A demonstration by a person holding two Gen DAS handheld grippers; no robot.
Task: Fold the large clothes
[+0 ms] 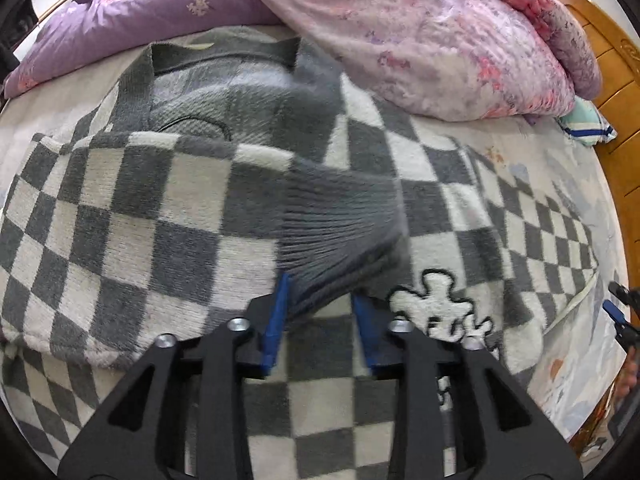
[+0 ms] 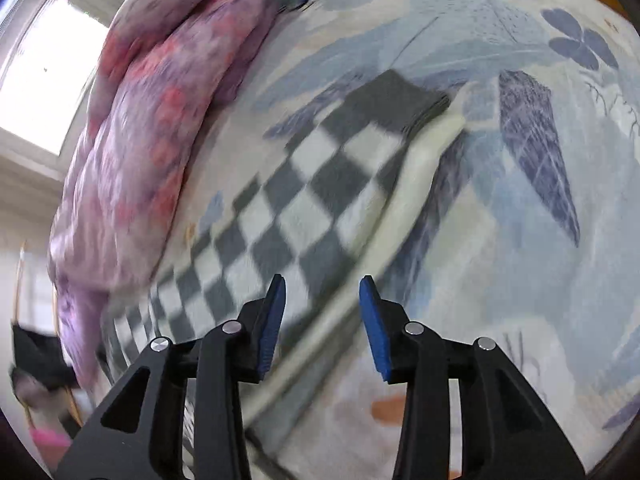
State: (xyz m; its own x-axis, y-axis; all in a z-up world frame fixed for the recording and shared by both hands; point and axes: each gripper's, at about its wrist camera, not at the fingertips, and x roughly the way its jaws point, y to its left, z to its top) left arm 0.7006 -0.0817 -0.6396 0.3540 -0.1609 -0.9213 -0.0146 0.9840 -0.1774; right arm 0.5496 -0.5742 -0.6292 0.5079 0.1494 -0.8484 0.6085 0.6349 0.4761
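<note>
Between the parted jaws of the left gripper (image 1: 320,312) lies the sweater's grey cuff (image 1: 340,232), unpinched; the right gripper (image 2: 322,320) hangs open and empty over the other sleeve (image 2: 320,184).

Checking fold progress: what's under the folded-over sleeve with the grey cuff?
The folded-over sleeve lies on the checkered sweater's body; the white patch stays exposed beside the grey cuff. Anything beneath the sleeve is covered.

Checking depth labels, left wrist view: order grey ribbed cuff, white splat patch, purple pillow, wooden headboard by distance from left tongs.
1. Grey ribbed cuff: between the left tongs.
2. White splat patch: just right.
3. Purple pillow: far upper left.
4. Wooden headboard: far right edge; too close to the pillow to call.
</note>
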